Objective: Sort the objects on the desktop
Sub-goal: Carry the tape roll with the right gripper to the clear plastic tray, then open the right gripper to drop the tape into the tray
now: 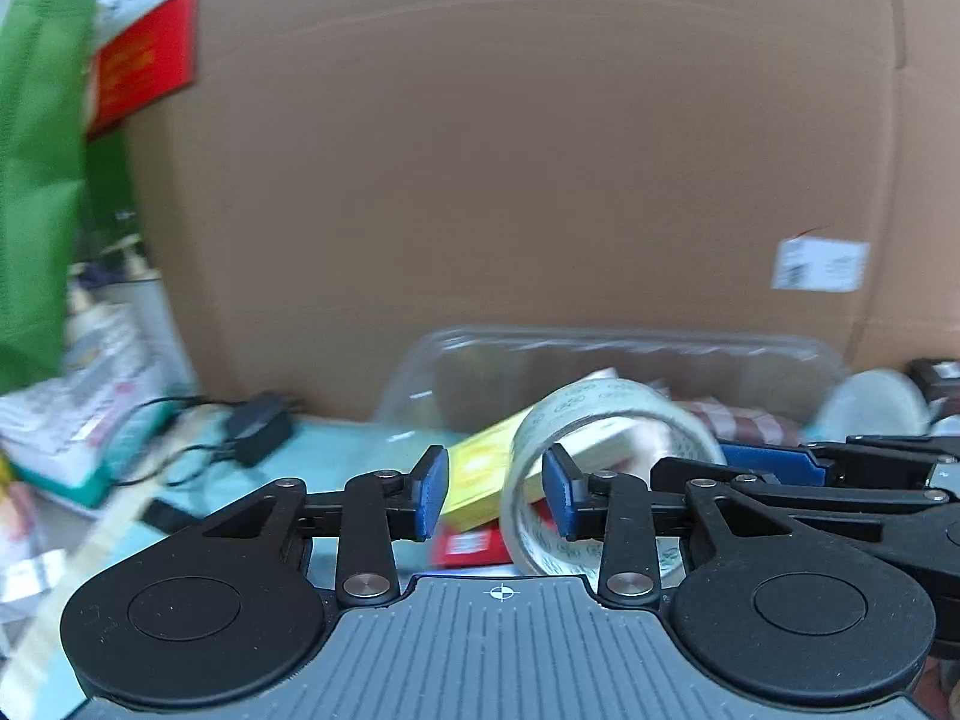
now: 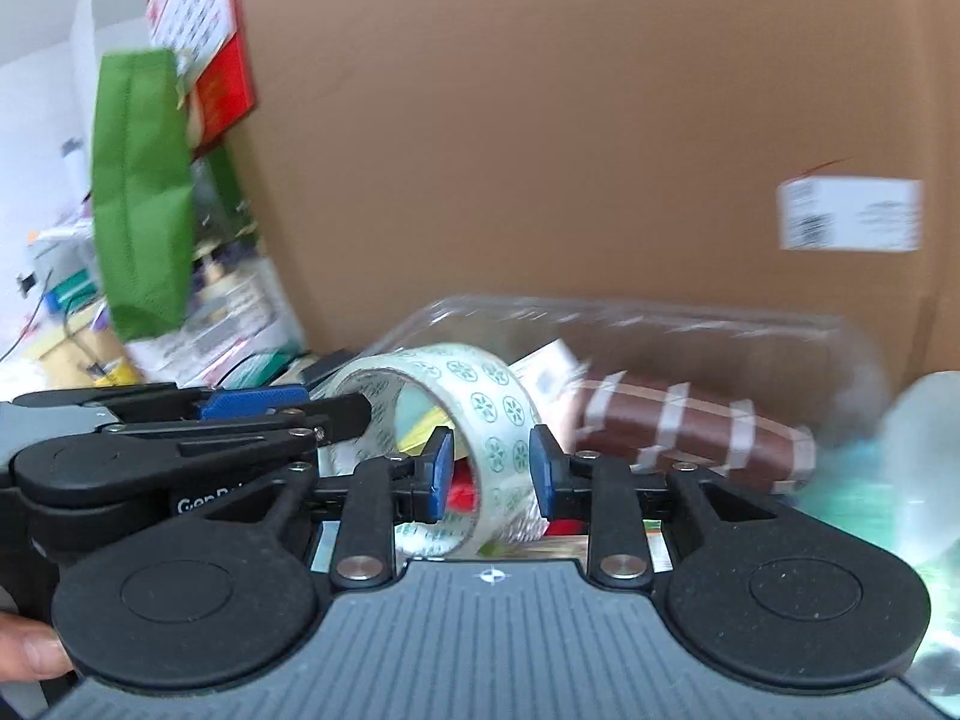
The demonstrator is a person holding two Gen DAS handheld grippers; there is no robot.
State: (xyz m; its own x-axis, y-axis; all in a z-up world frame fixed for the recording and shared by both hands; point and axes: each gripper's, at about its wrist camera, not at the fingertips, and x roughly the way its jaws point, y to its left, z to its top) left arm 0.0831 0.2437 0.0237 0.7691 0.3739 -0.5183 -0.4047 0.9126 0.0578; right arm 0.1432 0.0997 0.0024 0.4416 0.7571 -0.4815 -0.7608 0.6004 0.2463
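A roll of clear tape with green printed marks (image 1: 606, 420) (image 2: 474, 402) stands tilted on its edge. My right gripper (image 2: 489, 471) has one pad inside the ring and one outside, shut on the roll's wall. My left gripper (image 1: 495, 492) straddles the opposite wall of the same roll, one pad inside the ring; its pads stand apart and open. Each gripper shows in the other's view, the right one (image 1: 810, 468) and the left one (image 2: 240, 414). A yellow pad (image 1: 480, 474) and a red packet (image 1: 471, 546) lie under the roll.
A clear plastic tray (image 1: 630, 354) (image 2: 660, 324) stands behind the roll, with a brown-and-white striped item (image 2: 690, 426) in it. A large cardboard box (image 1: 510, 180) forms the back wall. A green bag (image 2: 141, 192), a black charger (image 1: 258, 429) and papers sit at the left.
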